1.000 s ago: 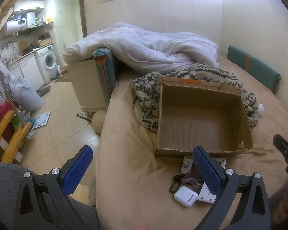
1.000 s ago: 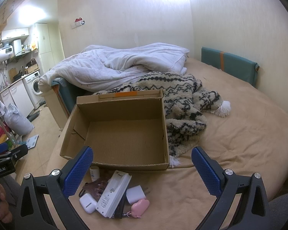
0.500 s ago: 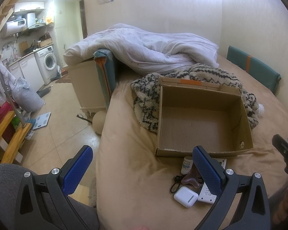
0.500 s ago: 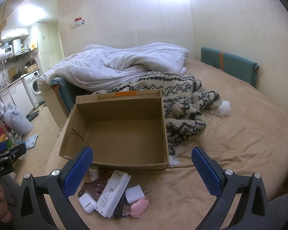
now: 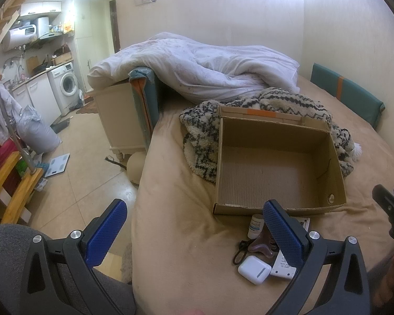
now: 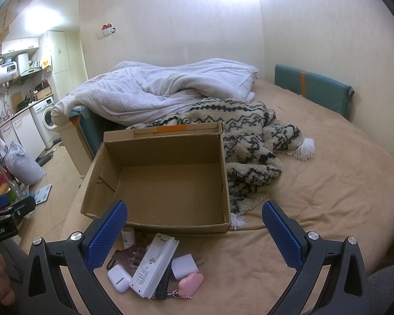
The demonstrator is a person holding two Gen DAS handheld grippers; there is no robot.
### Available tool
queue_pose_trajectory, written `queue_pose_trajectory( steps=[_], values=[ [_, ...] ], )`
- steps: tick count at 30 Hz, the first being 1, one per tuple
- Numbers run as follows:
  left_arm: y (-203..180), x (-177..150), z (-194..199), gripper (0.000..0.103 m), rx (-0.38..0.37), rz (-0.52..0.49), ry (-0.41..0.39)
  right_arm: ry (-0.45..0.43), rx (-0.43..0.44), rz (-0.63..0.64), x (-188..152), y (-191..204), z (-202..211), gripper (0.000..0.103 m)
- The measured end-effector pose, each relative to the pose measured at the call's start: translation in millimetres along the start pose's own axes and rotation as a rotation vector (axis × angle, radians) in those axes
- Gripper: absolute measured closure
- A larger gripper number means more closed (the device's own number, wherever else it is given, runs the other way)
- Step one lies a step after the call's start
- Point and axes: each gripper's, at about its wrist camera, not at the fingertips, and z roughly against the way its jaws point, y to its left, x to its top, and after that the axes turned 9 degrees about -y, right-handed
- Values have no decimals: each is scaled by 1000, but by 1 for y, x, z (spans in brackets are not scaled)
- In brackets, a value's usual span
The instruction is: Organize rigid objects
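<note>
Tan bed (image 6: 328, 183), cardboard box (image 6: 157, 178), patterned blanket (image 6: 249, 136), white duvet (image 6: 170, 89), small items (image 6: 155, 267)

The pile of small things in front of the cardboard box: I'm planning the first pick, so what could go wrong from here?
1. The white earbud case, brown hair claw, white remote-like device, white plug adapter and pink heart charm touch or overlap, so closing on one may drag neighbours.
2. The soft tan bedspread may let pieces sink or tip.
3. The small white bottle stands right against the open cardboard box, leaving little finger room.
</note>
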Motion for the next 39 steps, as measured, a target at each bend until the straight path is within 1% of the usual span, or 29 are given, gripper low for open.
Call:
queue_pose_trajectory(
  steps=[27,30,34,39],
  values=[
    [1,-1,1,0,0,1,-1,1,2,0,-1,1,1,0],
    [4,0,-1,0,5,6,11,10,9,-6,2,-2,-1,0],
    [9,-1,-7,0,23,20,35,43,23,-22,5,-7,-8,0],
    [15,-6,-22,0,52,31,98,86,30,-88,1,-13,-17,0]
  ],
)
